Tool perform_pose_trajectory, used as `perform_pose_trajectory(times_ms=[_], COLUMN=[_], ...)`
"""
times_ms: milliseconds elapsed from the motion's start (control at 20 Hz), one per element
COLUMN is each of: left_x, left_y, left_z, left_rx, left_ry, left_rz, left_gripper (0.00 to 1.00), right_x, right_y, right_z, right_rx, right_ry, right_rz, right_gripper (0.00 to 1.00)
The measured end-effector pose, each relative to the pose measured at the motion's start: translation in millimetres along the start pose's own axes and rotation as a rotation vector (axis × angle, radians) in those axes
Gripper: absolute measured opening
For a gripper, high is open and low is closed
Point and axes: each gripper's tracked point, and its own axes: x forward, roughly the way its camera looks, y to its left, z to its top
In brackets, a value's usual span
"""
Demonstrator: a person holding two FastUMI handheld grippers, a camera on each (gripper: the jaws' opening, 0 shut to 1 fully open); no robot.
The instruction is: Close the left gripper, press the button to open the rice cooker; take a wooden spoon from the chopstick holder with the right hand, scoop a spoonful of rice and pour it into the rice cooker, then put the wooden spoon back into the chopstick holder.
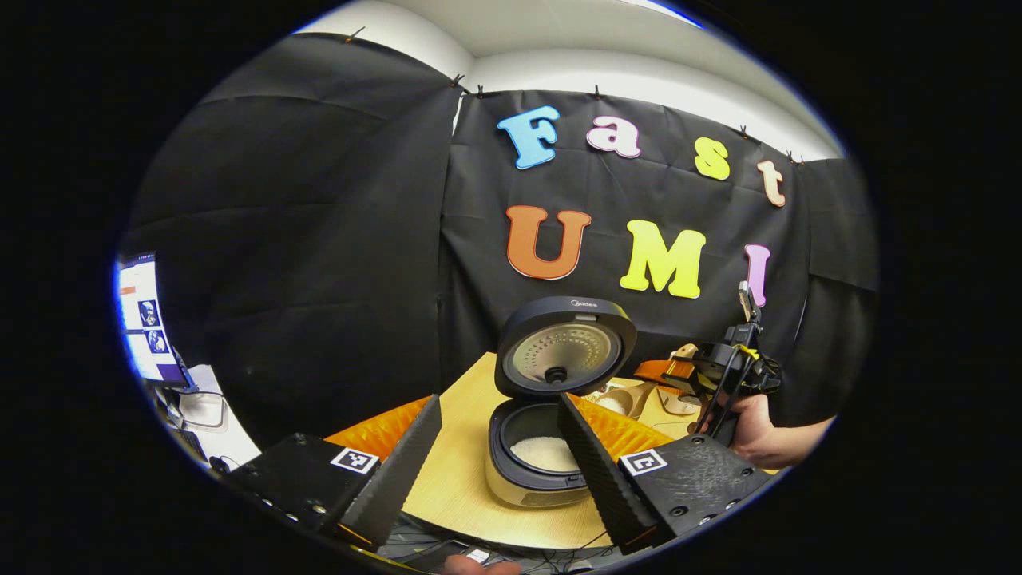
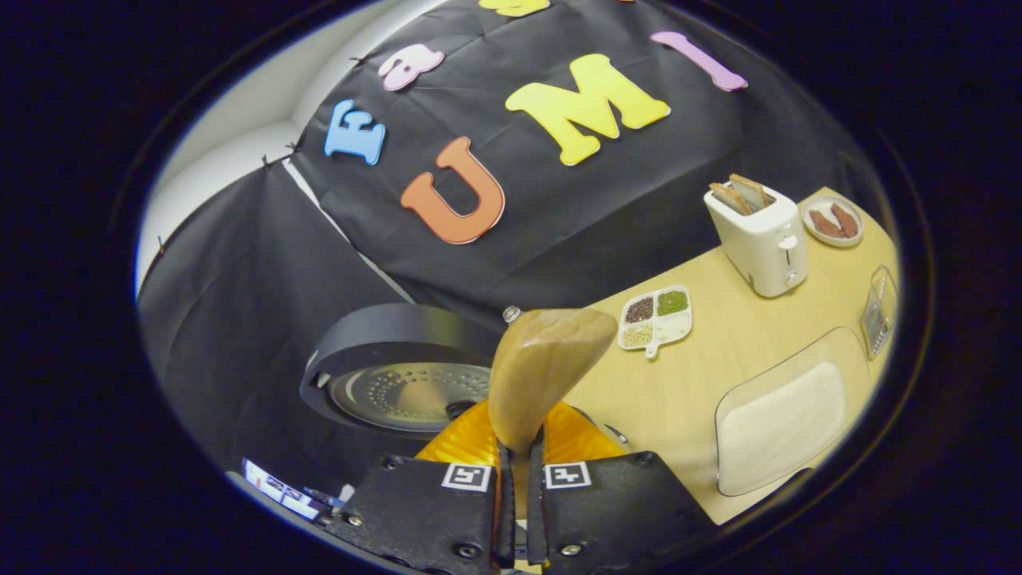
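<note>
Wooden spoon [image 2: 543, 367] pinched by right hand-held gripper [image 2: 519, 471] — keep it level toward the rice tray [image 2: 786, 423]; left hand-held gripper [image 1: 499, 447] spread.

We saw light wooden desk [image 2: 718, 359] carrying open rice cooker [image 1: 536, 467], orange mat [image 1: 375, 431], white toaster [image 2: 758, 239], divided grain dish [image 2: 656, 318], small plate [image 2: 832, 220], clear rice tray [image 2: 786, 419].

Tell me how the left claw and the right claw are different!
The left claw is open and holds nothing; the right claw is shut on the wooden spoon. The left claw points at the open rice cooker with rice in it; the right claw is beside the cooker's raised lid. Both carry square markers.
</note>
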Motion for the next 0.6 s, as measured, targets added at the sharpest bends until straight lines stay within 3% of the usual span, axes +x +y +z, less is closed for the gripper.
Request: perform_pose_trajectory(times_ms=[350, 600], left_x=[-3, -8], left_y=[9, 10], left_z=[-11, -12], left_rx=[0.007, 0.003], left_ry=[0.018, 0.011], left_rz=[-0.015, -0.030], left_gripper=[0.95, 0.95], right_x=[3, -1], right_y=[19, 41], right_z=[-13, -16], right_rx=[-0.302, -0.471], right_ry=[-0.024, -0.052], right_rz=[-0.076, -0.081], right_gripper=[0.11, 0.11])
